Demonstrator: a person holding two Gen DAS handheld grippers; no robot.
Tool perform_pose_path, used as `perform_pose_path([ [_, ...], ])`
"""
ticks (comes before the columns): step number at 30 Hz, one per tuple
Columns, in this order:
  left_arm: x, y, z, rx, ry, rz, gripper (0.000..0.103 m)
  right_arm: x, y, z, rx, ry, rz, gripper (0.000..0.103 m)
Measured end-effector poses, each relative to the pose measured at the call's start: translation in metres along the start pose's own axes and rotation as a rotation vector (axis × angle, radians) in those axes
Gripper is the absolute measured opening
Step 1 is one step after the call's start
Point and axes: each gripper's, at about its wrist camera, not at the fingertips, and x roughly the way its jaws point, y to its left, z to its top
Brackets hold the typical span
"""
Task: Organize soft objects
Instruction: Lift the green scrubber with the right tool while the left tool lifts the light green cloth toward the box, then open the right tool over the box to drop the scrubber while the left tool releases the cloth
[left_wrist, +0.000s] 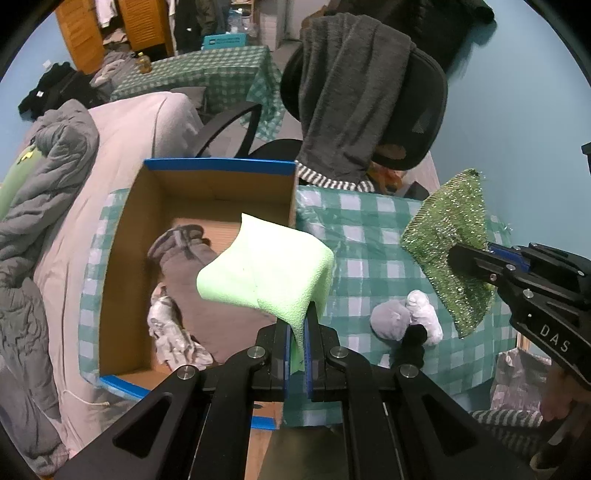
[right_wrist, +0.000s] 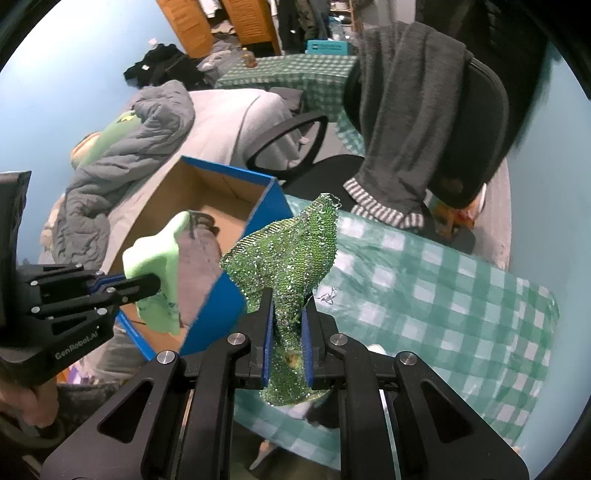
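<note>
My left gripper (left_wrist: 297, 332) clamps pale green foam (left_wrist: 266, 273) over cardboard box (left_wrist: 122, 258); right gripper (right_wrist: 288, 317) pinches sequined cloth (right_wrist: 291, 251). Sock bundle (left_wrist: 406, 321) (left view only) on checkered table (left_wrist: 369, 236).

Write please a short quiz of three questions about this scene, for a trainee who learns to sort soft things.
1. True or false: the left gripper is shut on the pale green foam sponge.
2. What does the right gripper hold? A) a rolled grey sock B) a glittery green mesh scrubbing cloth C) nothing
3. Fill in: the open cardboard box with blue edges already holds a grey ____ garment.

Key
1. True: its fingers pinch the sponge's lower edge.
2. B. The small grey, white and black soft bundles lie on the green checked tablecloth.
3. Cloth.
</note>
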Motion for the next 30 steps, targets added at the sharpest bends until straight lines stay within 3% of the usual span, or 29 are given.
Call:
perform_pose_path([
  [30,0.000,0.096,-0.002,-0.132,0.000,0.053,0.005,0.053,0.093,0.047,-0.134,0.034,0.084,0.012],
])
